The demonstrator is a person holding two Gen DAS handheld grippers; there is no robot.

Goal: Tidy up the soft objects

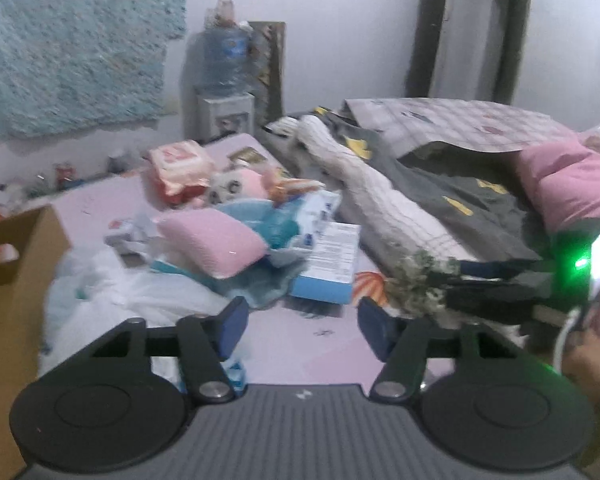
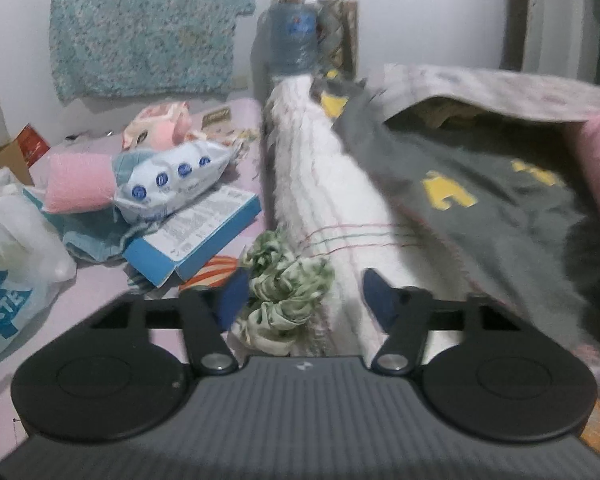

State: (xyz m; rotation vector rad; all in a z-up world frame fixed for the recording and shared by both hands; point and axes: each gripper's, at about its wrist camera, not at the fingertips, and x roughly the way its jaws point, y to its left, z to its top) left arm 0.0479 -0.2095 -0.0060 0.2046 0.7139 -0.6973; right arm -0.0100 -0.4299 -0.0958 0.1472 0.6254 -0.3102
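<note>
A green patterned scrunchie (image 2: 284,280) lies at the near end of a white fringed towel (image 2: 332,184) on the pink bed. My right gripper (image 2: 304,300) has it between its pads, with the towel's edge against the right pad. In the left wrist view that same right gripper (image 1: 456,284) reaches in from the right, the scrunchie (image 1: 416,284) at its tip. My left gripper (image 1: 302,326) stands open over bare pink sheet (image 1: 300,352), holding nothing. A pink soft pad (image 1: 216,240) and a teal cloth (image 1: 260,288) lie in the pile ahead of it.
A grey cloth with yellow marks (image 2: 480,200) and a patterned cover (image 1: 460,120) lie right of the towel. A blue-and-white box (image 2: 196,236), wipes packs and a plastic bag (image 2: 12,260) clutter the left. A cardboard box (image 1: 16,280) stands far left. A pink sleeve (image 1: 572,192) is at right.
</note>
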